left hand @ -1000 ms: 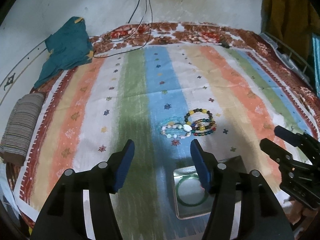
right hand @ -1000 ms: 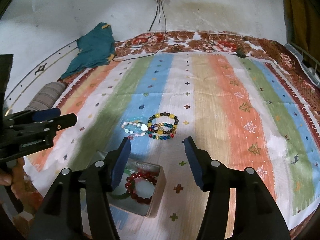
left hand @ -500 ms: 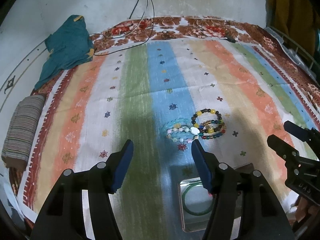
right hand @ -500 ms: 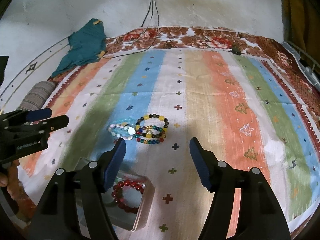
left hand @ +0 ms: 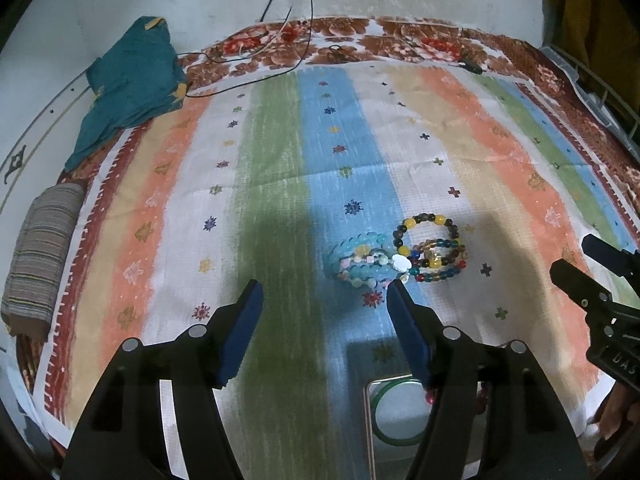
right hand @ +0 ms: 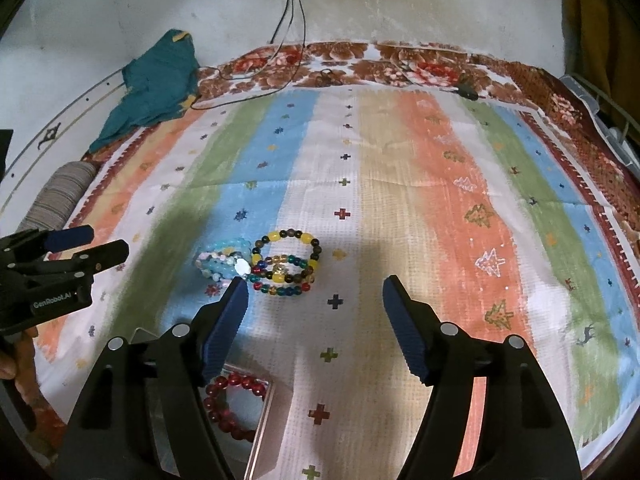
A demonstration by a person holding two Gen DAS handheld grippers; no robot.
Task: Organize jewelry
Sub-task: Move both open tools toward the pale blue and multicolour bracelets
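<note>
Bracelets (left hand: 396, 258) lie in a small heap on the striped cloth (left hand: 280, 184): pale blue strands touching dark and yellow beaded ones. Just ahead of both grippers they sit untouched. The left gripper (left hand: 322, 300) has just been opening; its jaws stand wide, with nothing between them. The right gripper (right hand: 314, 298) has likewise just been opening and is empty, jaws wide. Below them a tray (left hand: 370, 420) holds a green bangle (left hand: 384, 434) and a red bead bracelet (right hand: 234, 404). A teal cloth (left hand: 132, 88) lies at the far left corner.
</note>
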